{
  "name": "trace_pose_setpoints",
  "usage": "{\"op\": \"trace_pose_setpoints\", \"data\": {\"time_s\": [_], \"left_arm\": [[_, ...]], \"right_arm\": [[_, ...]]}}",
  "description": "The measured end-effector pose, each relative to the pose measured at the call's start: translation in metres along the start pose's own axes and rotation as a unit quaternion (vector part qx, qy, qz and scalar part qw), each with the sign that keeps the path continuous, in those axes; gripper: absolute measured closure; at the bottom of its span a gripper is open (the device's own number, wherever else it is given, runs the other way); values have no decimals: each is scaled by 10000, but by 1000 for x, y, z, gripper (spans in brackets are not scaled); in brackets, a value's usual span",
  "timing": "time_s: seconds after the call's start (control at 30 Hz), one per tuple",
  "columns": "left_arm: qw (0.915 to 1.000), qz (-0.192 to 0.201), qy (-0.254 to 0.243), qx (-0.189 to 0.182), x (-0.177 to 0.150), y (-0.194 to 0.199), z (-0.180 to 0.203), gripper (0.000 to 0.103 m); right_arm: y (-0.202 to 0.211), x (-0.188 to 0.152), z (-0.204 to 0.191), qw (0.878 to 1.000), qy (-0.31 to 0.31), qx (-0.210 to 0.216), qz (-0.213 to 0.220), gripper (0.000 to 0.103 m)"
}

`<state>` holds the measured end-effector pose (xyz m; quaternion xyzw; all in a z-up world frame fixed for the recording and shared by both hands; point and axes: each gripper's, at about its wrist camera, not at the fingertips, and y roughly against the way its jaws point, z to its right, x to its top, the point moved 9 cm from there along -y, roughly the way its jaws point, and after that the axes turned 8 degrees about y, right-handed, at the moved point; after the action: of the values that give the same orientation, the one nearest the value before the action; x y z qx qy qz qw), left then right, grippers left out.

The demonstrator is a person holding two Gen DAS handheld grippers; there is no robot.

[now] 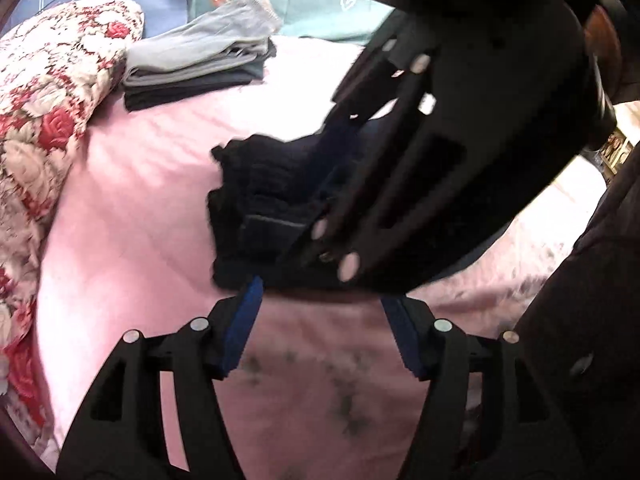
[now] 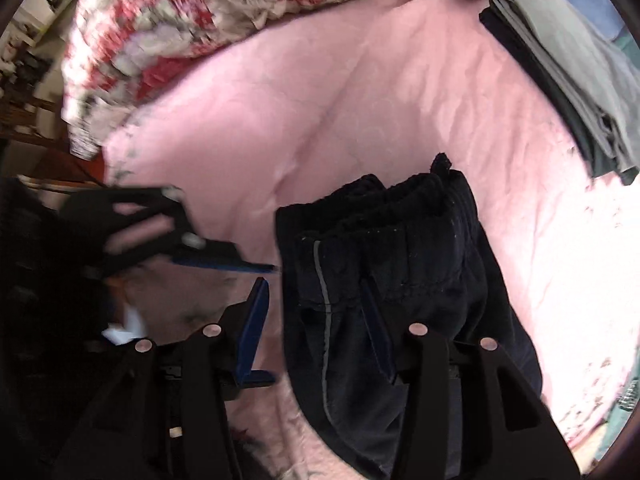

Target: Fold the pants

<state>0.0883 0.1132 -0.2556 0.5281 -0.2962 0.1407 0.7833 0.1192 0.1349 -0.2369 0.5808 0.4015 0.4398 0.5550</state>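
Folded dark pants lie bundled on the pink sheet.
Both claws released (nothing gripped): right gripper, left gripper; next, likely stacking.

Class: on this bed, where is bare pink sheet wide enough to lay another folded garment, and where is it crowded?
Free: pink sheet between floral quilt, stack of folded grey clothes and dark navy folded pants. Crowded: around the pants, where the left gripper and right gripper hover.
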Motion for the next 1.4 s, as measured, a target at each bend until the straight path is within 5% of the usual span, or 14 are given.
{"op": "trace_pose_setpoints", "data": {"time_s": [0.03, 0.1, 0.13, 0.17, 0.37, 0.4, 0.43, 0.47, 0.63, 0.87, 0.97, 1.03, 1.13, 1.4], "left_arm": [[9999, -88, -4, 53, -5, 0, -4, 40], [9999, -106, 28, 76, -9, 2, -9, 40], [9999, -93, 34, 66, -8, 3, -8, 40], [10000, -50, 38, 55, -6, 6, -9, 40], [9999, -31, -40, -88, -1, 12, -9, 40], [10000, -51, -24, -68, -4, 16, -11, 40], [10000, -69, 8, -46, -5, 18, -13, 40], [9999, -99, 65, -1, -8, 22, -17, 40], [9986, -238, 313, 340, -27, 39, -41, 40], [9971, -262, 521, 482, -40, 52, -56, 39], [9966, -248, 599, 499, -41, 53, -59, 39], [9964, -239, 638, 512, -42, 54, -61, 39], [9963, -205, 675, 493, -42, 54, -61, 38], [9999, 147, 88, -9, 2, 42, -29, 38]], "right_arm": [[-3, -2, 0, 10000, -62, -43, -10, 58], [-9, -10, 11, 9988, -338, -343, -129, 78], [-10, -14, 16, 9982, -501, -305, -157, 99], [-9, -19, 23, 9967, -776, -176, -143, 103], [39, -24, 50, 9886, -1339, 89, 680, 101], [41, -21, 45, 9897, -1240, 111, 702, 93], [41, -19, 41, 9904, -1174, 136, 716, 62], [41, -13, 33, 9906, -1081, 155, 820, 54], [18, 11, 1, 9907, -976, 165, 929, 55], [-8, 7, 5, 9747, -1770, -795, 1112, 58], [-17, 9, -4, 9725, -1618, -1306, 1049, 48], [-16, 6, -3, 9680, -1630, -1532, 1141, 54], [-4, -5, 10, 9623, -2100, -959, 1441, 81], [67, -12, 34, 9500, -2407, -329, 1962, 87]]}}
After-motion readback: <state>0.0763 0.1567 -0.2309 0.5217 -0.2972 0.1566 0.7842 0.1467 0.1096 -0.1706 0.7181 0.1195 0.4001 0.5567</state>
